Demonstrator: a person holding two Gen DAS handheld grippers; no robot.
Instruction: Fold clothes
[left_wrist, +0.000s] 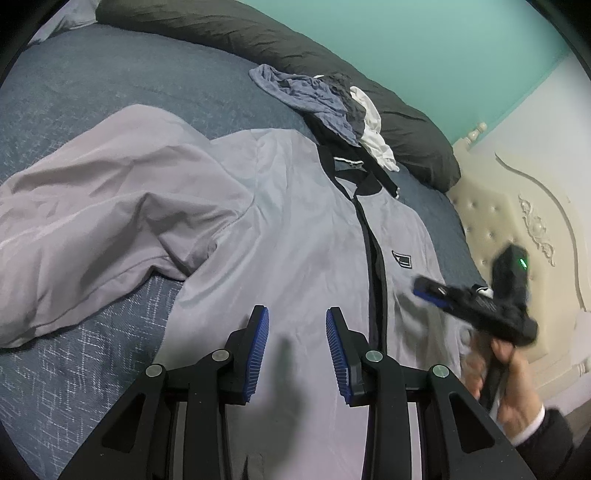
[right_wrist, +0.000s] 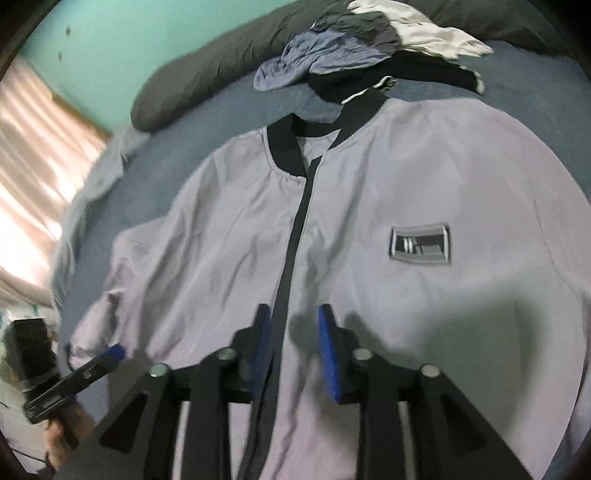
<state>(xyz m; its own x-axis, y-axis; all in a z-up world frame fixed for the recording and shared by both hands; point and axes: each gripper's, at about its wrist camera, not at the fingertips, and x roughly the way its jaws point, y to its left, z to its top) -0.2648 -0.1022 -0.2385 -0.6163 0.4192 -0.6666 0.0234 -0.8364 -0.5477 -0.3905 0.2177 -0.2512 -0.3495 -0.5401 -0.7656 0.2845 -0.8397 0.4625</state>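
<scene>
Place: home bedroom.
Bed: blue-grey textured bedspread (left_wrist: 92, 122) covers the whole work surface.
Headboard: cream, tufted, carved scrollwork (left_wrist: 532, 229), at the bed's end.
Bedding: long dark bolster pillow (left_wrist: 295, 40) along the far edge, against the wall.
Wall: plain teal paint (left_wrist: 424, 44).
Window: pinkish curtain (right_wrist: 33, 177), daylight coming through.
Laundry: crumpled clothes pile (left_wrist: 332, 99) on the bed, grey jacket (left_wrist: 295, 221) spread flat beside it.
</scene>
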